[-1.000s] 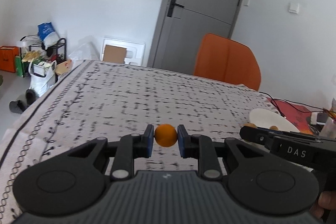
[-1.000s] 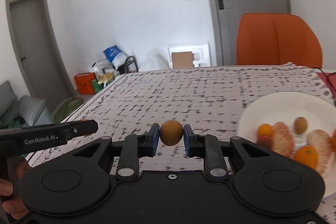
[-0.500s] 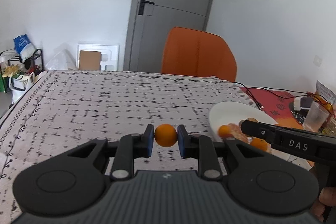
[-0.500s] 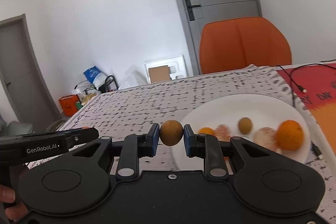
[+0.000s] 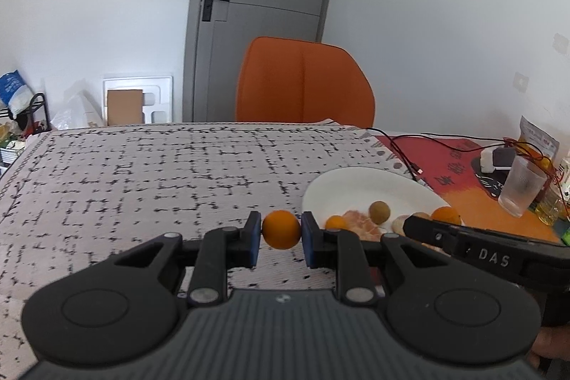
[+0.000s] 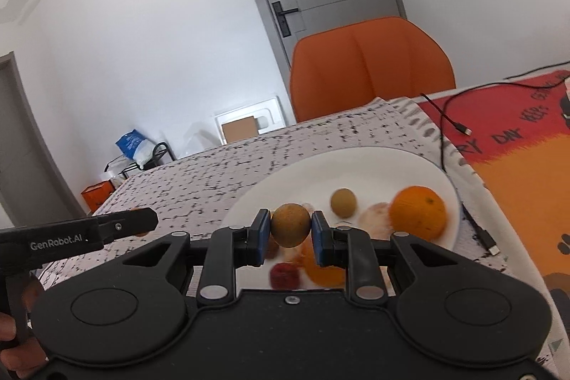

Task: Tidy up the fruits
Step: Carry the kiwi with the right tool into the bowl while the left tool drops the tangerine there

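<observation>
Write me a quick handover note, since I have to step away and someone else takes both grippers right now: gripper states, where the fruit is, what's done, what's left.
Left gripper: shut on a small orange fruit, over the patterned tablecloth just short of the white plate.
Right gripper: shut on a brown round fruit, above the plate's near side.
On the plate: a large orange, another brown fruit, peeled segments, smaller pieces.
Done: both fruits picked up.
Left: set both on the plate, then release.

Blurred fruit [image 6: 322, 267] behind right tool [image 6: 291, 226]
</observation>
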`<state>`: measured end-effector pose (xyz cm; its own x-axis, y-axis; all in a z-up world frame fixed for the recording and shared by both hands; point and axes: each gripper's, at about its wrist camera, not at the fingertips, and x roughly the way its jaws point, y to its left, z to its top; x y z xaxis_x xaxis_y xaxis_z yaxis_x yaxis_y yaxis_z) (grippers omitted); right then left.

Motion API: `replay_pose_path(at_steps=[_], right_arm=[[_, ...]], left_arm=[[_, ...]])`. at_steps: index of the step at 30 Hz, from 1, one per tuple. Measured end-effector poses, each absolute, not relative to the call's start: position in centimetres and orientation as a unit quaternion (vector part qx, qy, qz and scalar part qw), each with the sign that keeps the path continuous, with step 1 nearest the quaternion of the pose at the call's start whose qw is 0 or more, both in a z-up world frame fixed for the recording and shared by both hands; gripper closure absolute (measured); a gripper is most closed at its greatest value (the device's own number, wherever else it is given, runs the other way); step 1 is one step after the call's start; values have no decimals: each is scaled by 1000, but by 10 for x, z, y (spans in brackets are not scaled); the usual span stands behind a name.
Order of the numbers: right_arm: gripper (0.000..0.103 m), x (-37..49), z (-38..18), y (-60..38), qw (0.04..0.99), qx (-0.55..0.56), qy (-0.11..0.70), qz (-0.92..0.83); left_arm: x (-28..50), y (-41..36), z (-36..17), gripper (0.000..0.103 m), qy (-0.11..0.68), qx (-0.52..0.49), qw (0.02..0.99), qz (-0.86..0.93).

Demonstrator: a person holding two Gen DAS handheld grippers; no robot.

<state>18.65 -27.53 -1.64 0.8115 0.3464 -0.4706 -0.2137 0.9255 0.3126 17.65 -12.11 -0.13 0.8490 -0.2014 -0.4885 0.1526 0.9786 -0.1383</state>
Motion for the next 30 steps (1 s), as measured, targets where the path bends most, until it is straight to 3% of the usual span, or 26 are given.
replay_pose_path(at_steps=[10,15,30], right_arm=[[79,199,-28,-295,942,146,276,127],[65,201,-29,-307,942,163,268,118],[65,189,-27,-312,940,165,273,123]], left_arm=[[194,-146,-5,81,273,-34,954,-116],[201,-158,-11,81,281,-31,951,-127],[203,-168,-13,76,289,-21,948,-130]])
